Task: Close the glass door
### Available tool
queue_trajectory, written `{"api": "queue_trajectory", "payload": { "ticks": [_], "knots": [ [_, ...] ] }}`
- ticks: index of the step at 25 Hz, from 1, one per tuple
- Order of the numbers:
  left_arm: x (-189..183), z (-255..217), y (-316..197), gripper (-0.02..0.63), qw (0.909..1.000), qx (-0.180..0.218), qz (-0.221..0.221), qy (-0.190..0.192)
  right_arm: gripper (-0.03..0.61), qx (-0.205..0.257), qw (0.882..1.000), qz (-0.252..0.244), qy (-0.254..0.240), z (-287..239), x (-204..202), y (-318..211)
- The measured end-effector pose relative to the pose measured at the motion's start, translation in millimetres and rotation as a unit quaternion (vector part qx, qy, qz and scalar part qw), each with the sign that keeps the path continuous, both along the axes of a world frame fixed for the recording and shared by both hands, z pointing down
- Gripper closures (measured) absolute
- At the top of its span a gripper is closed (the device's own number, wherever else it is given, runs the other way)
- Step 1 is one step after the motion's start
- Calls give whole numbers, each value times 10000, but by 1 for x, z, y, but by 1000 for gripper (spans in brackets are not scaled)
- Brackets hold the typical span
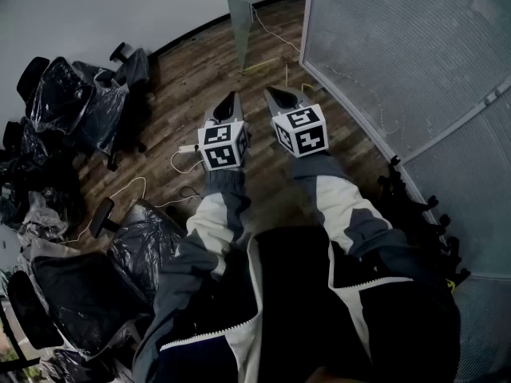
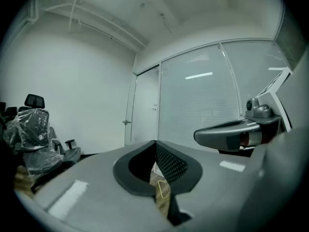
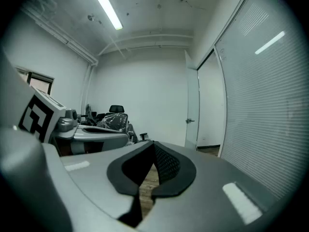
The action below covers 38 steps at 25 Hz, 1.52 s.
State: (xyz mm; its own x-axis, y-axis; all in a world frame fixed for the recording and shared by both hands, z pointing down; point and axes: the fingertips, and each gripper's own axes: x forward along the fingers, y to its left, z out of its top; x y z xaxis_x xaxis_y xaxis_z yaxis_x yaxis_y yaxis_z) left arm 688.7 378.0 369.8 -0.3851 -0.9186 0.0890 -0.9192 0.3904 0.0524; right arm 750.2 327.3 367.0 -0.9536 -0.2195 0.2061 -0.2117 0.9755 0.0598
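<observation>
Glass door (image 1: 238, 18) stands far in front, w/ the glass wall (image 1: 415, 62) running from it down the right side. Left gripper (image 1: 231, 102) & right gripper (image 1: 277, 96) sit side by side, nearer than the door, just left of the glass wall. Wrapped office chairs (image 1: 76, 106) crowd well left of the door. Cables (image 1: 132, 180) lie on the wood floor (image 1: 192, 70), btw chairs & grippers.

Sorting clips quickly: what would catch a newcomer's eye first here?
The left tool and right tool, jaws together and empty, are held out side by side over the wood floor. Ahead of them the glass door stands open beside the frosted glass wall on the right. Plastic-wrapped chairs crowd the left.
</observation>
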Motion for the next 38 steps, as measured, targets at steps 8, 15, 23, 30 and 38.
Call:
{"api": "queue_trajectory", "payload": {
  "ticks": [8, 15, 23, 30, 38],
  "knots": [
    [-1, 2, -4, 611, 10000, -17, -27, -1, 578, 16, 9999, -109, 21, 0, -3, -1],
    [-9, 5, -2, 611, 9999, -31, -135, 14, 574, 18, 9999, -129, -53, -1, -10, -5],
    [-31, 10, 7, 611, 9999, -52, -94, 32, 574, -2, 9998, -182, 37, 7, -32, 6],
    [-51, 14, 15, 611, 10000, -49, 64, -21, 574, 4, 9999, -93, 44, 14, -51, 16],
    [-78, 34, 17, 611, 9997, -111, 128, 179, 574, -84, 9999, 61, 104, 26, -73, 14]
  ]
}}
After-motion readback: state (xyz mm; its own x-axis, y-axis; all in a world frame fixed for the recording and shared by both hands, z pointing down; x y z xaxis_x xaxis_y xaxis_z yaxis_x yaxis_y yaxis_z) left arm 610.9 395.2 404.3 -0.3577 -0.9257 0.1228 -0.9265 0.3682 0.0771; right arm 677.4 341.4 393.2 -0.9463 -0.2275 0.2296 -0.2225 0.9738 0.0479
